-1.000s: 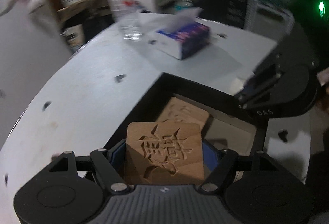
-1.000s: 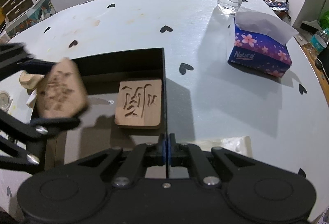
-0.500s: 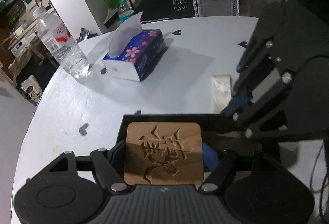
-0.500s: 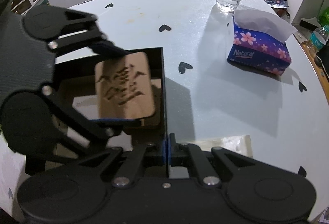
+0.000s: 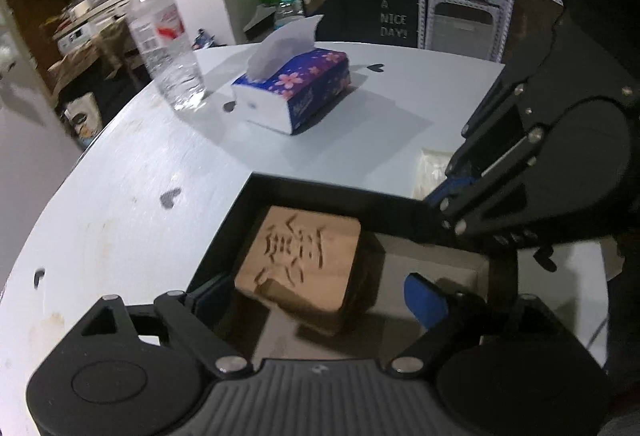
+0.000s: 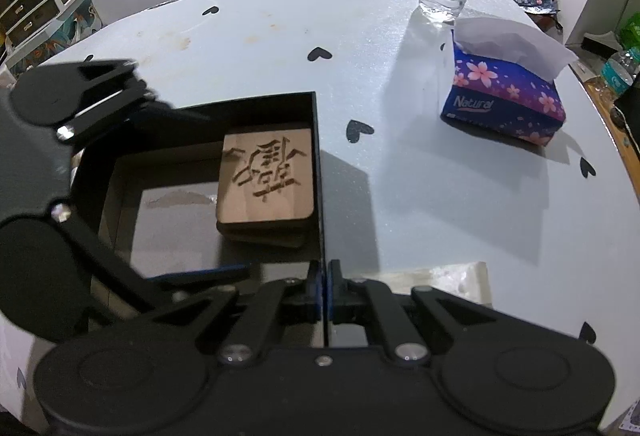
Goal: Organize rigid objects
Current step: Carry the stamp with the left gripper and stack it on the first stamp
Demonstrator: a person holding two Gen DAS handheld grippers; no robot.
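Wooden carved tile (image 6: 266, 177) now lies stacked on another tile against the right wall of the black box (image 6: 317, 139), released by the left gripper (image 5: 316, 300), whose jaws have just been opening, while the right gripper (image 6: 325, 292) pinches that wall, and I judge this placement done.

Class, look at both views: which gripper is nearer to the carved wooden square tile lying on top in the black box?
Left. The left gripper straddles the carved wooden square tile, jaws just opened, not touching. The right gripper is shut on the black box wall, beside it.
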